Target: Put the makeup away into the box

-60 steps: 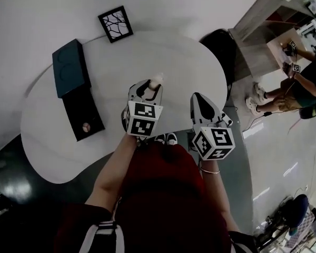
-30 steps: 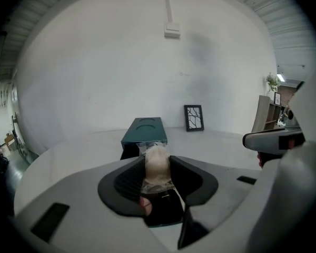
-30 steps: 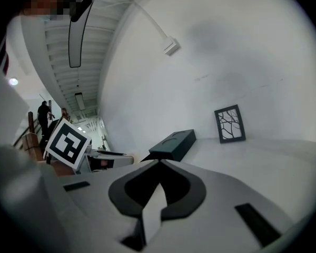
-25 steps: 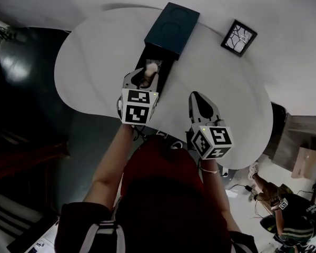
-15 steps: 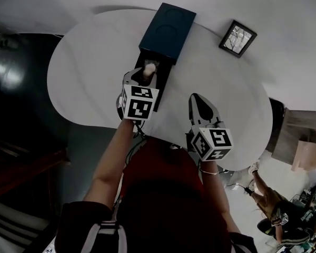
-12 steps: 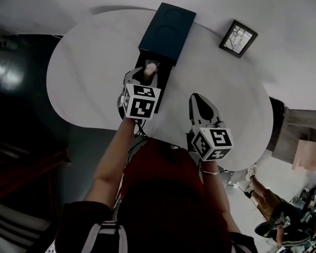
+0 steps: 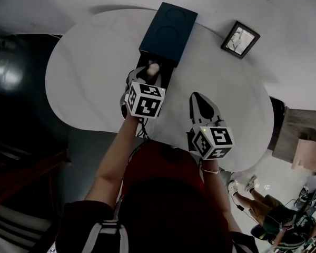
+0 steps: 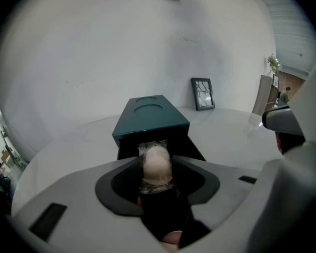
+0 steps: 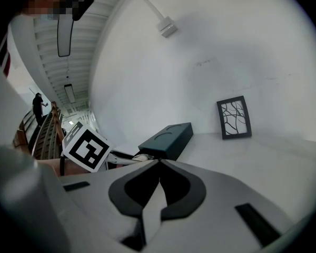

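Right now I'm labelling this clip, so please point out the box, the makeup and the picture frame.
Box [image 7: 168,32]: head view, middle of its dark top.
Makeup [image 8: 157,164]: left gripper view, its rounded beige tip.
Picture frame [image 9: 234,117]: right gripper view, centre of the picture.

This looks like a big work room or studio, not a home. A tall plain white wall [image 8: 95,62] goes up to a high ceiling with long strip lamps [image 9: 65,36]. The dark shiny floor [image 7: 16,78] is wide and open. A big white table with round edges [image 7: 95,73] stands by the wall, and a black-framed picture [image 7: 240,39] leans there. Other people [image 7: 268,215] sit on the floor far off, near light wooden furniture [image 7: 305,152]. One person stands by a stair rail [image 9: 39,136].
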Motion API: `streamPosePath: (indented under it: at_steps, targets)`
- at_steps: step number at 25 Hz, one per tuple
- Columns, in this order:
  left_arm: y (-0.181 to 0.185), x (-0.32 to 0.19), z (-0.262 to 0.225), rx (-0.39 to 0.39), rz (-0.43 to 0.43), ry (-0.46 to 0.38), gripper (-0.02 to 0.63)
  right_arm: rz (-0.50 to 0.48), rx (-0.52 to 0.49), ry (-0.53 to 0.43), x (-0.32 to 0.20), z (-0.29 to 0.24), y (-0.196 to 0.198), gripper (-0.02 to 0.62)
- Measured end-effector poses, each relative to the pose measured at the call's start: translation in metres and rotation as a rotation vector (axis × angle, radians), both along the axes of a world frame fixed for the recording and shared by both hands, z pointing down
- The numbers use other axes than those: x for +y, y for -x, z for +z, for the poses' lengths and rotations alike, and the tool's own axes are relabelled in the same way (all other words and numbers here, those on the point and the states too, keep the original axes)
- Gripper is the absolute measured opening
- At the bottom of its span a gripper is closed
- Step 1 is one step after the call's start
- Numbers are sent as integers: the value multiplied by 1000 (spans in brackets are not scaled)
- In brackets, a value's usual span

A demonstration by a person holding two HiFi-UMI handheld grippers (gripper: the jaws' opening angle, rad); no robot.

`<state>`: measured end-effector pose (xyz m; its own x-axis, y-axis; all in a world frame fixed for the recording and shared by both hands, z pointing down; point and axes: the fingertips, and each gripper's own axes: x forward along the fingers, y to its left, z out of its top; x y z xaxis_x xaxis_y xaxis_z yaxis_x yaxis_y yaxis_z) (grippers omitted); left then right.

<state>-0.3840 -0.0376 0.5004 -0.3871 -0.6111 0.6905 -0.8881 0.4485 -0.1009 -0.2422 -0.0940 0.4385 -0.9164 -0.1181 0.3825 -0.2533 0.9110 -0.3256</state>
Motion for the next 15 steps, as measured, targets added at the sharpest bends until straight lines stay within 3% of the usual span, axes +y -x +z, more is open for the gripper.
streamPosePath:
  at_steps: [9,15]
  targets:
    - [-2,5,-8,2,-9,-40,195,-3,-9,-9,2,-4,-4,15]
    - [-15,18,-36,-5,-29,-123,192,-23,-35,-16,9,-13,-5,15]
